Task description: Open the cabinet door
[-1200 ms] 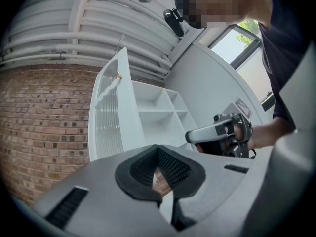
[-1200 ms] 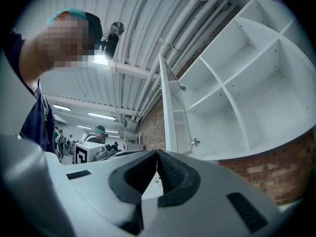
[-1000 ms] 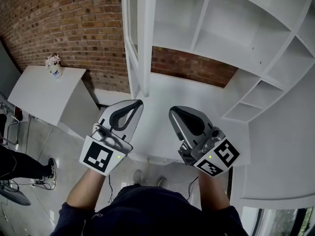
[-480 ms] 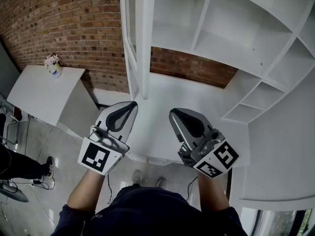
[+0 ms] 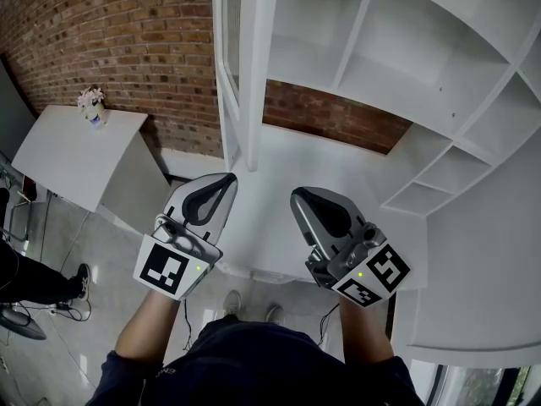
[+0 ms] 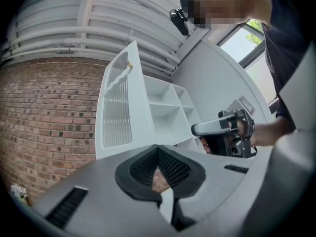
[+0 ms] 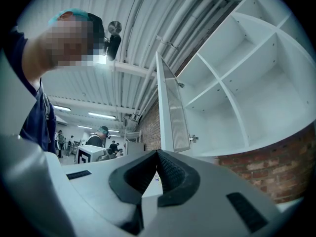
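Observation:
The white cabinet door [image 5: 239, 66] stands swung wide, edge-on in the head view, with a ribbed glass panel [image 6: 117, 113] seen in the left gripper view. Behind it the cabinet's bare white shelves [image 5: 397, 41] show. My left gripper [image 5: 228, 178] hangs below the door, shut on nothing, apart from the door. My right gripper [image 5: 297, 194] sits beside it over the white counter [image 5: 279, 159], also shut and empty. In the right gripper view the door [image 7: 173, 107] and shelves [image 7: 237, 93] rise above the closed tips [image 7: 158, 154].
A brick wall [image 5: 127, 49] runs behind the cabinet. A white side table [image 5: 76, 155] at the left carries a small flower vase [image 5: 91, 108]. More white shelving [image 5: 448, 176] fills the right. Another person's leg and shoe [image 5: 80, 282] show at the floor's left edge.
The left gripper has drifted slightly down and left, away from the door's lower edge. The right gripper has stayed where it was.

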Action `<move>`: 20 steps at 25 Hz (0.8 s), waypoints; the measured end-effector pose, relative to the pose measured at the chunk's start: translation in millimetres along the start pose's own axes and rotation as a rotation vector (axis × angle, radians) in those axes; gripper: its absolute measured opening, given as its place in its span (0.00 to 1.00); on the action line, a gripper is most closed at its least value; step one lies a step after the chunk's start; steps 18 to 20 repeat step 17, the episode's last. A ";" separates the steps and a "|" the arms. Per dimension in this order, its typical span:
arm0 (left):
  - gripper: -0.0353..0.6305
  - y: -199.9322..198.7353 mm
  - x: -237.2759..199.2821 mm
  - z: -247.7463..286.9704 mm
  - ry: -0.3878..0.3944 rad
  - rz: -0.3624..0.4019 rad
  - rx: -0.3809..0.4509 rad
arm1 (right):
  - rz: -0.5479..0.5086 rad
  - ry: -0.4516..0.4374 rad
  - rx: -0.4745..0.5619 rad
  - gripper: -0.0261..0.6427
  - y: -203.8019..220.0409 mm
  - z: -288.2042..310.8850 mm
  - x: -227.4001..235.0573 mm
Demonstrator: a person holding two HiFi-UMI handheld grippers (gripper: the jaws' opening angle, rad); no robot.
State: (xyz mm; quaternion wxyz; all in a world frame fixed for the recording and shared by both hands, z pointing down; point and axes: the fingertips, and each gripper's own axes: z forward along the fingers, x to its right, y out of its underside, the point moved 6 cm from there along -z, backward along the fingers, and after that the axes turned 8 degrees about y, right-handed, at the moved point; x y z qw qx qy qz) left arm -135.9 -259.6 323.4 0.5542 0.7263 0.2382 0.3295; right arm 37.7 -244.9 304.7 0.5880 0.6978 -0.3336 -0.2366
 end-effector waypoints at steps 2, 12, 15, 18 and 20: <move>0.06 1.6 0.0 0.3 -0.002 0.000 -0.001 | -0.001 -0.003 -0.003 0.08 1.4 -0.3 0.8; 0.06 -0.1 1.0 0.1 0.000 -0.005 0.000 | 0.002 -0.011 -0.006 0.08 0.2 0.6 -0.3; 0.06 -1.8 0.0 -0.3 0.007 -0.008 0.002 | 0.002 -0.011 -0.003 0.08 -1.6 1.2 -1.5; 0.06 -2.8 -1.0 0.0 0.014 -0.008 0.004 | 0.002 -0.010 0.001 0.08 -2.8 1.7 -1.8; 0.06 -2.8 -1.0 0.0 0.014 -0.008 0.004 | 0.002 -0.010 0.001 0.08 -2.8 1.7 -1.8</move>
